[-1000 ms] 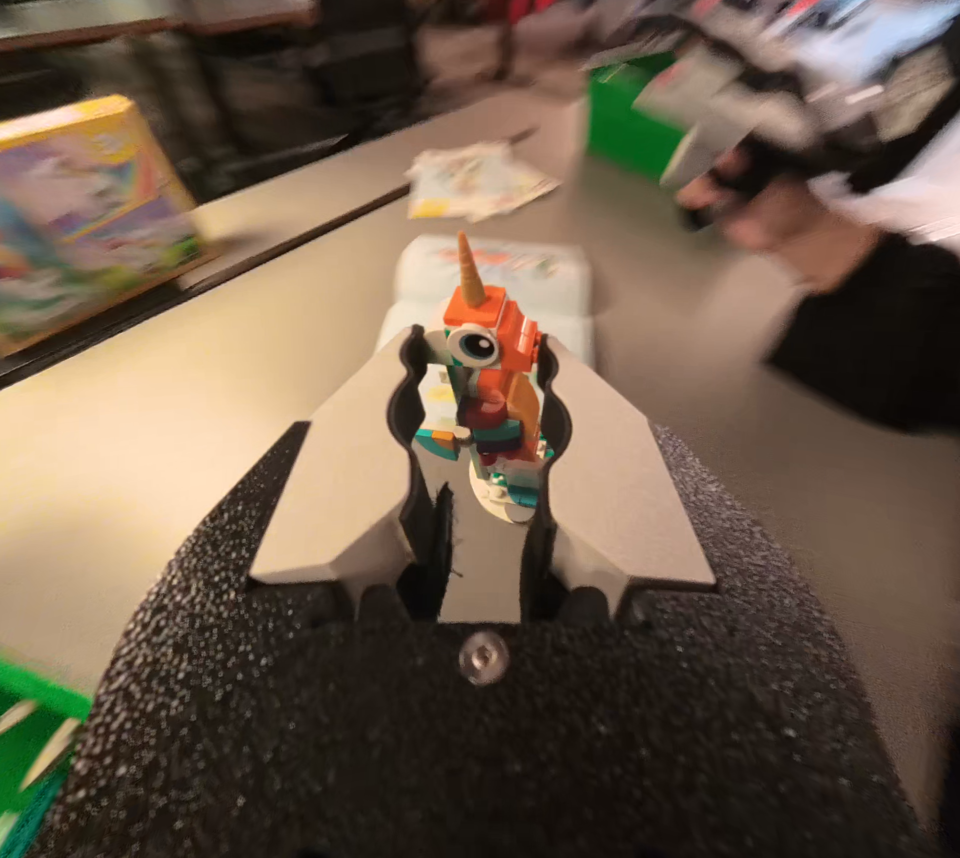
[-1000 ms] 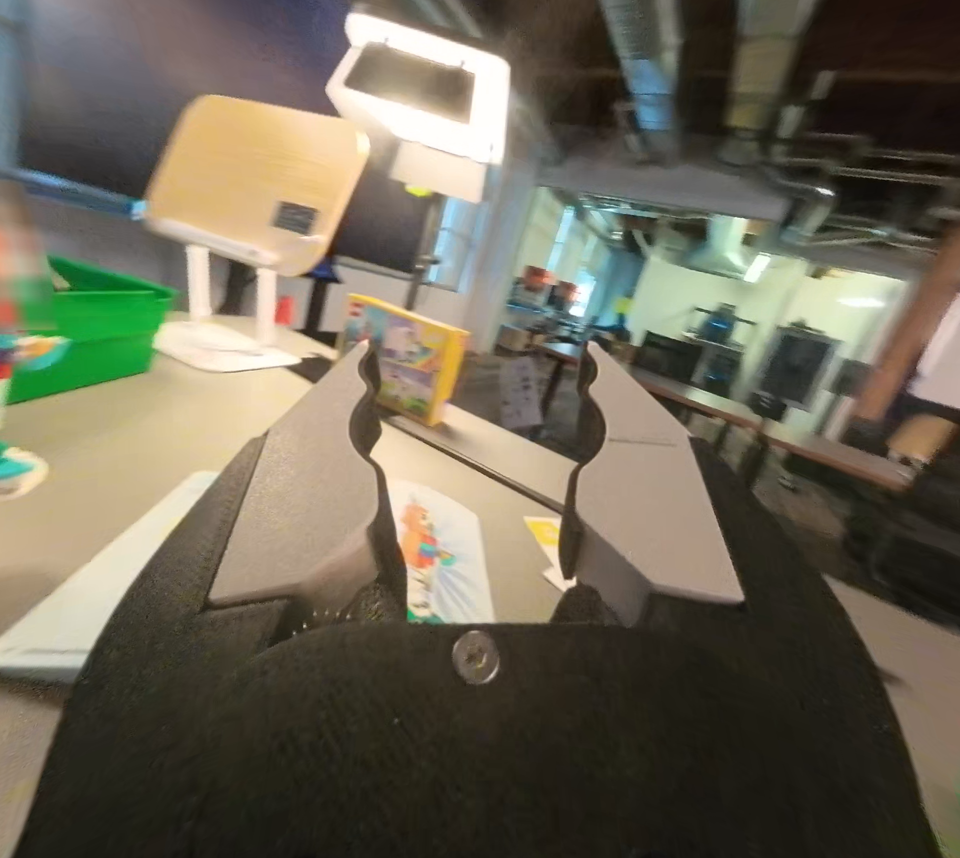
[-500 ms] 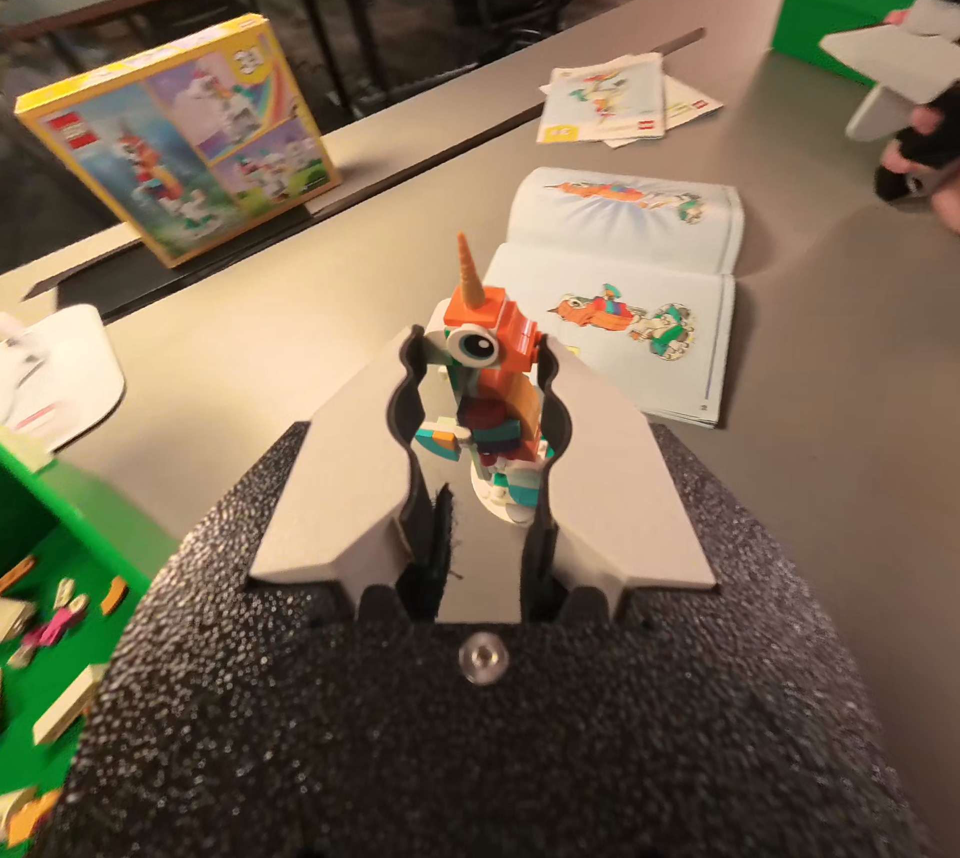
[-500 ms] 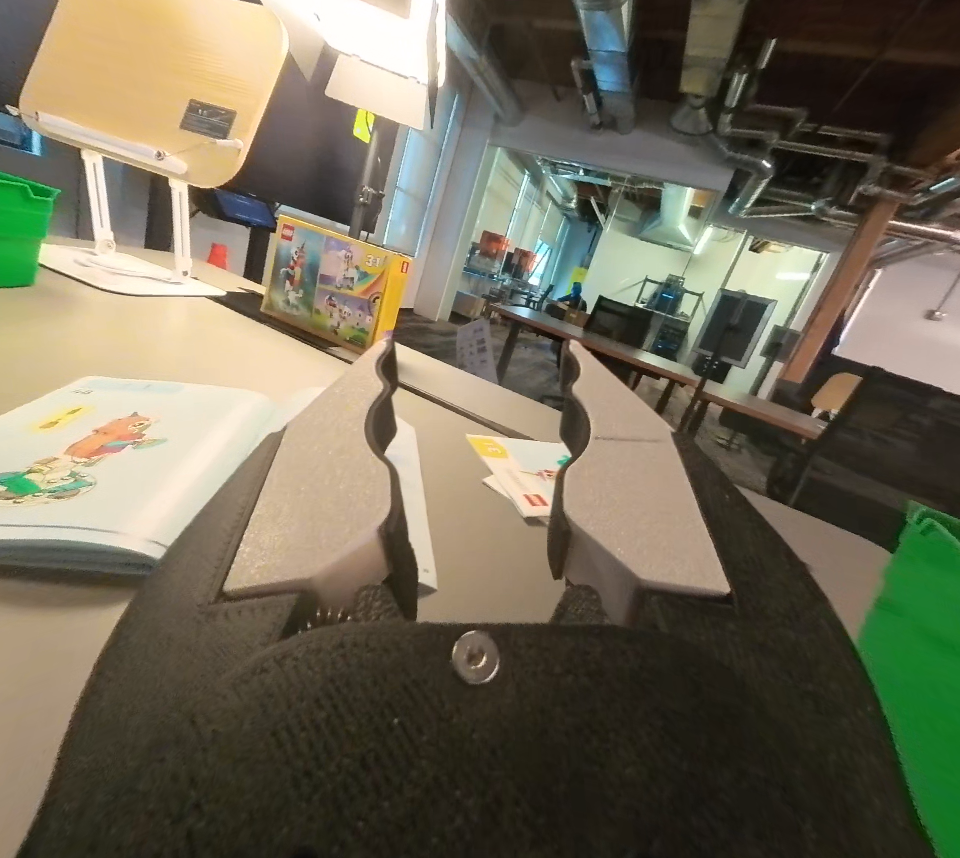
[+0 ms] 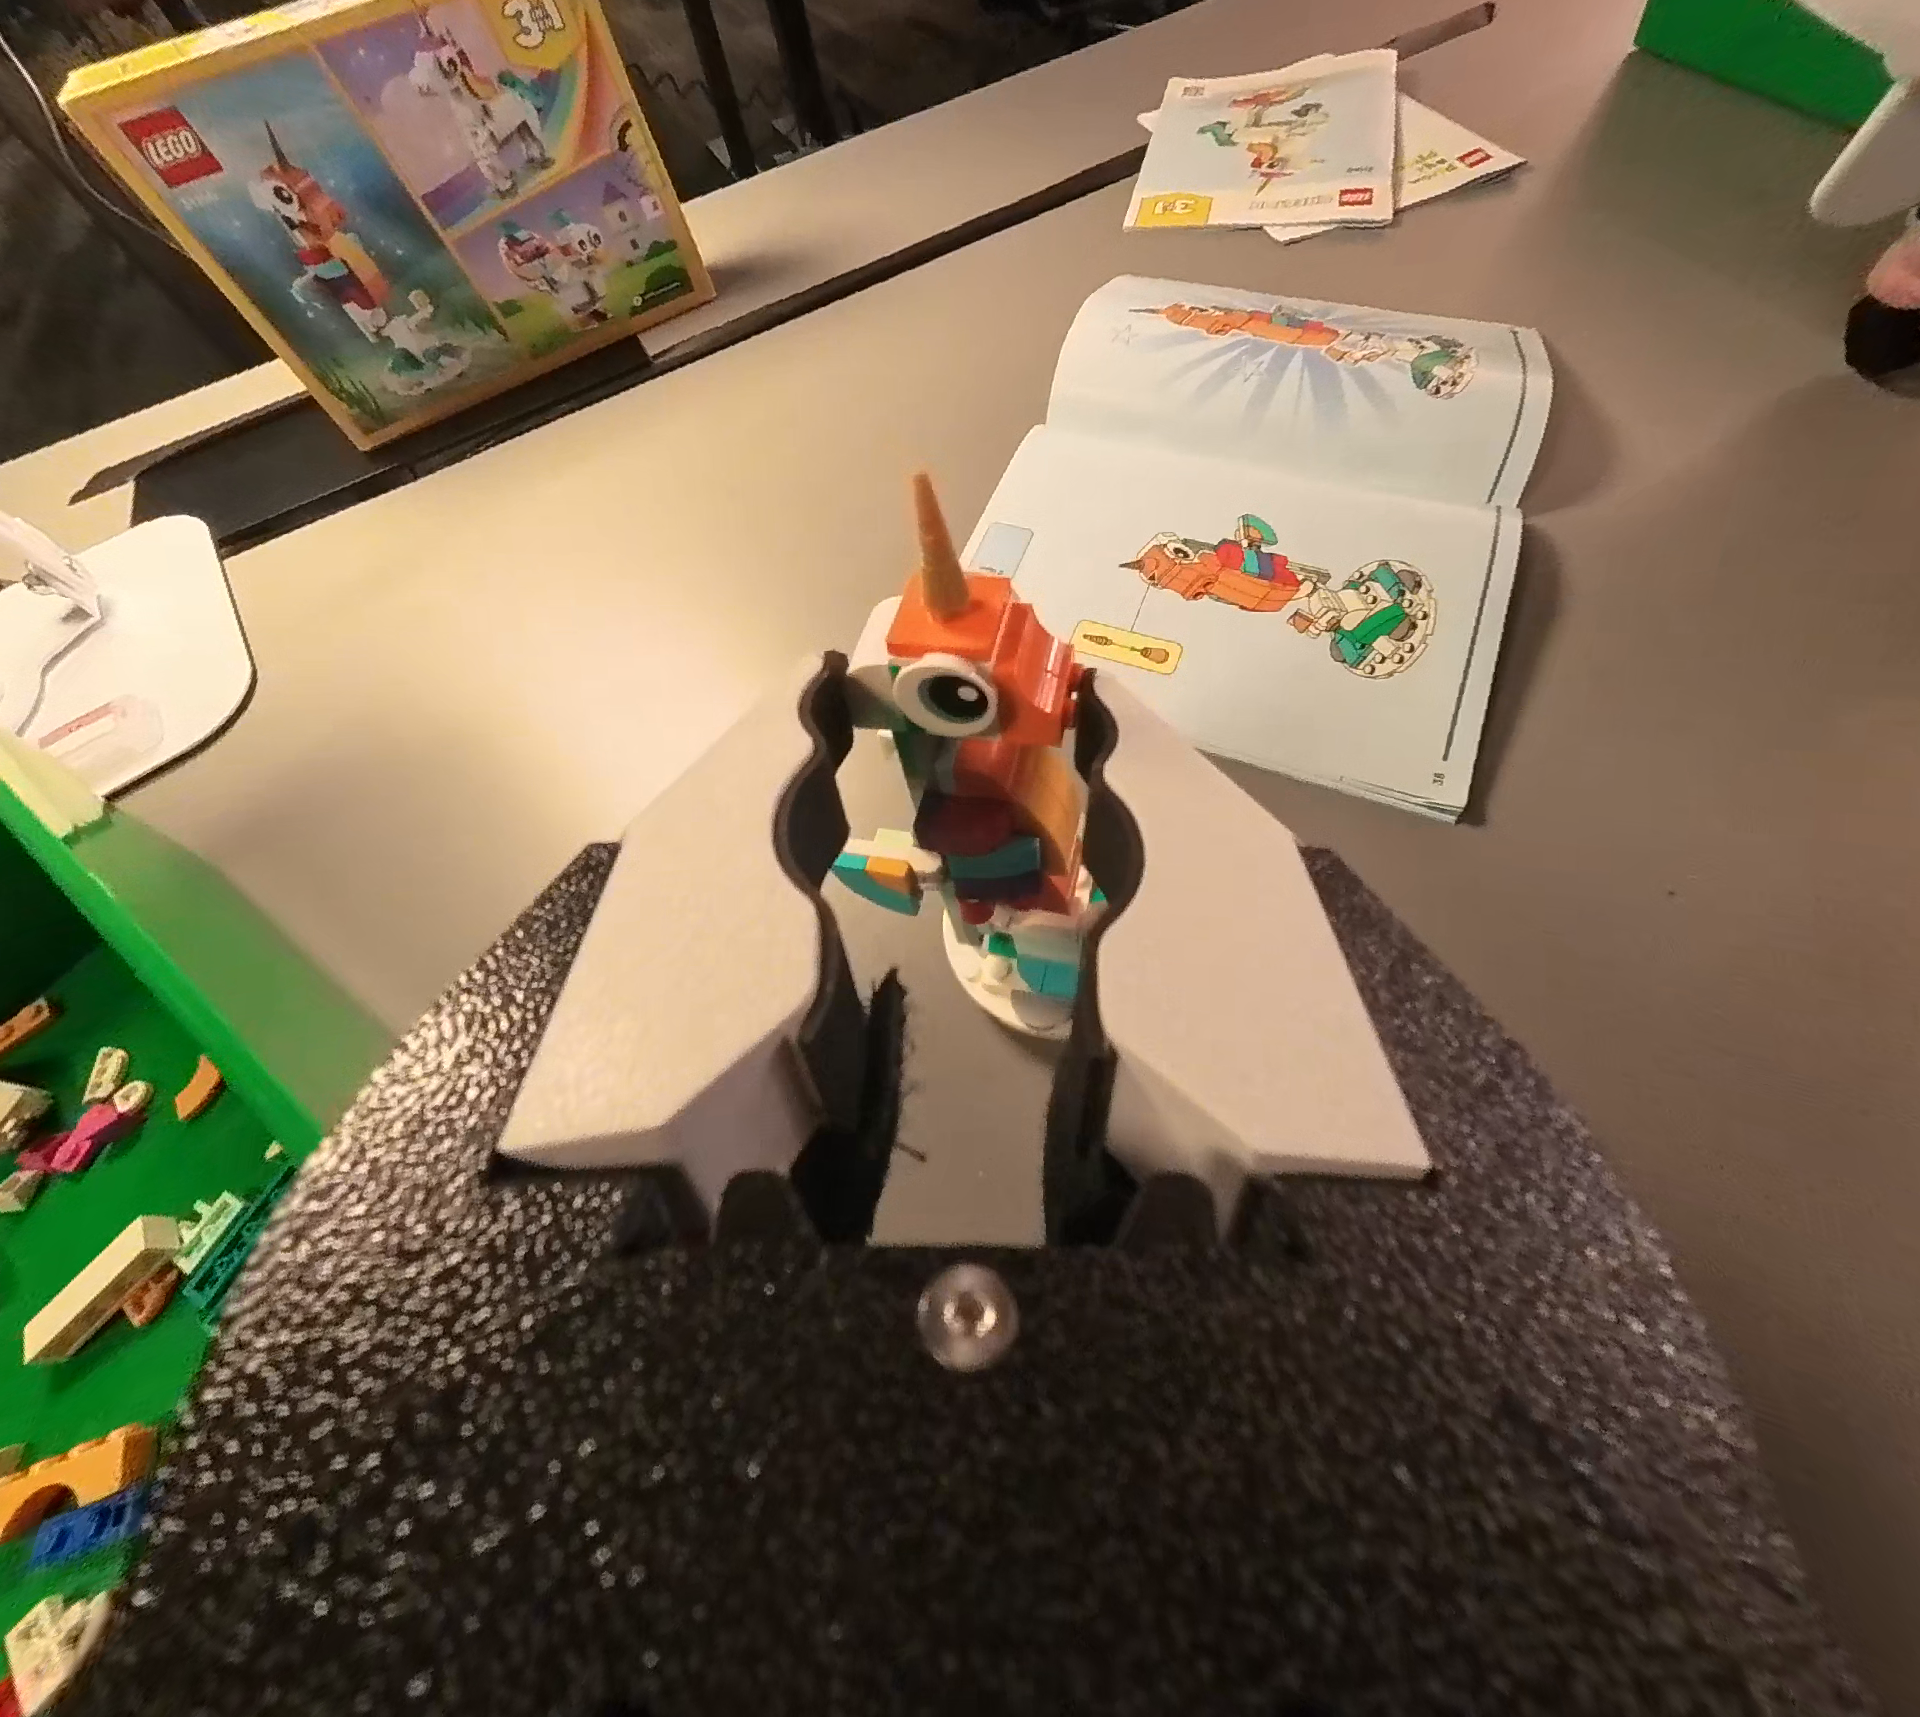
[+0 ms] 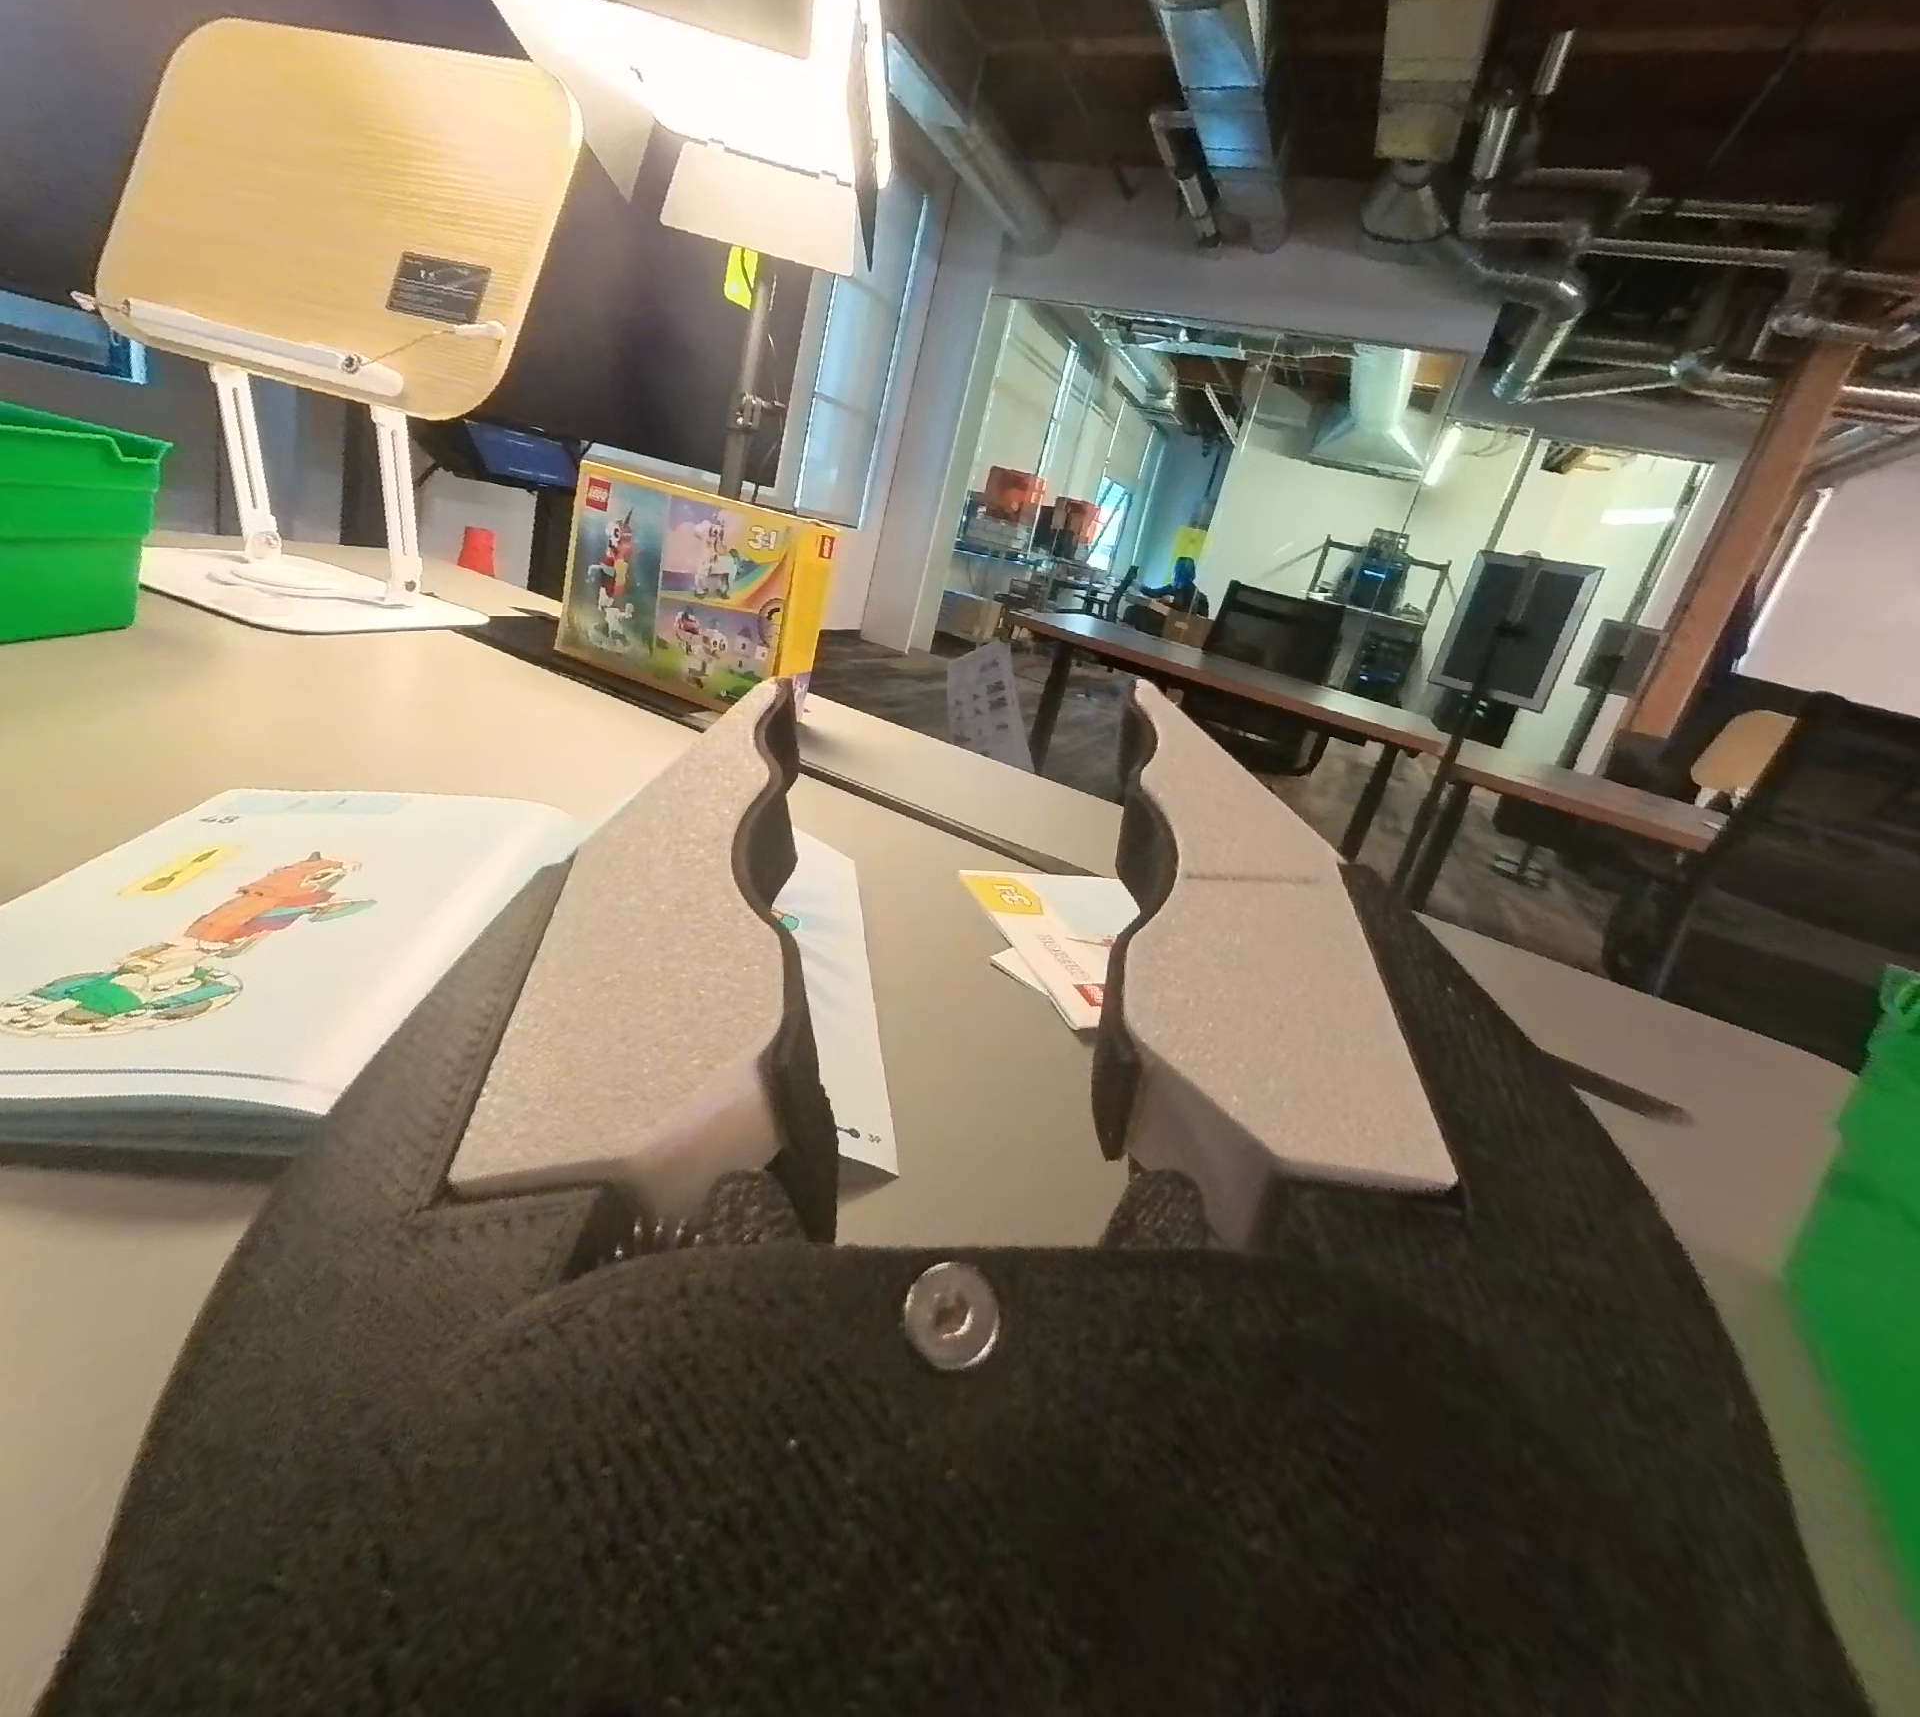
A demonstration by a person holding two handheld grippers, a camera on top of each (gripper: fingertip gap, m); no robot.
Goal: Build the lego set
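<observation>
The left gripper [image 5: 956, 794] is closed on the lego model [image 5: 977, 774], an orange horned figure on a white base, holding it upright above the surface [image 5: 520, 680] with its head and horn poking out past the fingertips. The right gripper [image 6: 956, 836] hangs with its jaws apart and nothing between them, low over the surface beside the open instruction booklet [image 6: 187, 919]. The build looks near its end, and the next move probably calls for the free gripper to fetch a piece from the green bin [image 5: 135, 992] at the surface's near left corner, as the open page shows
</observation>
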